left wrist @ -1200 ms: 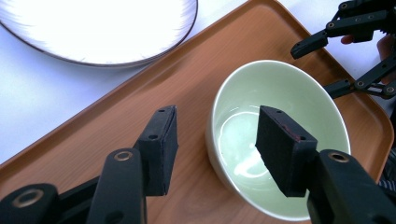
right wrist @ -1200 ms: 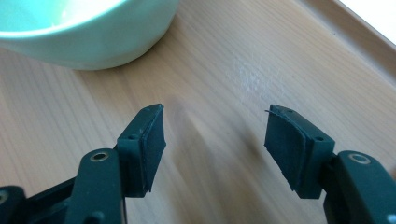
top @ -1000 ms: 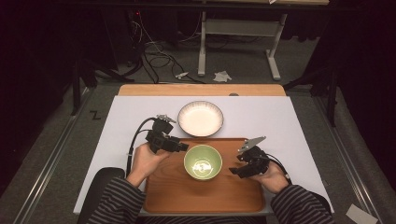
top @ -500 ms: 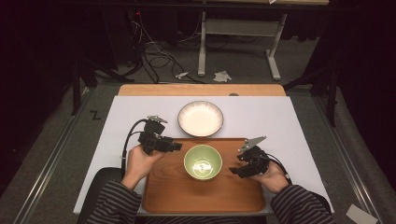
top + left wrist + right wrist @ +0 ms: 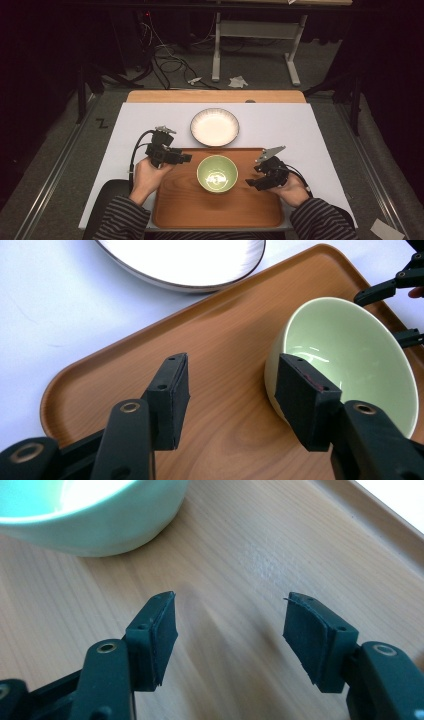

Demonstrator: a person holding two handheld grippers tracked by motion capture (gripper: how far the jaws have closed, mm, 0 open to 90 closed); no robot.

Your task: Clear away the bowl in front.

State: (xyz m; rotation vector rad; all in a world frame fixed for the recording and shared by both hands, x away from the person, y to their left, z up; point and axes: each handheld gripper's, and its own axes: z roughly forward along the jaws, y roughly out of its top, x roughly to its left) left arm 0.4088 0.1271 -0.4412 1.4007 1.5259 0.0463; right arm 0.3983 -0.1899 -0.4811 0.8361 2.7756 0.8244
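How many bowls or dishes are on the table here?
2. A green bowl stands on the wooden tray, between the two grippers. A white dish sits on the white table cover just beyond the tray's far edge.

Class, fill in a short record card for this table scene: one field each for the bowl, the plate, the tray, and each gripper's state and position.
Bowl: pale green ceramic bowl, upright on the tray, nothing visible inside
Plate: white round plate with a dark rim, on the white table cover beyond the tray
Tray: brown wooden tray with rounded corners
Left gripper: open, jaws at the bowl's left side, nothing between them
Right gripper: open, low over bare tray wood right of the bowl
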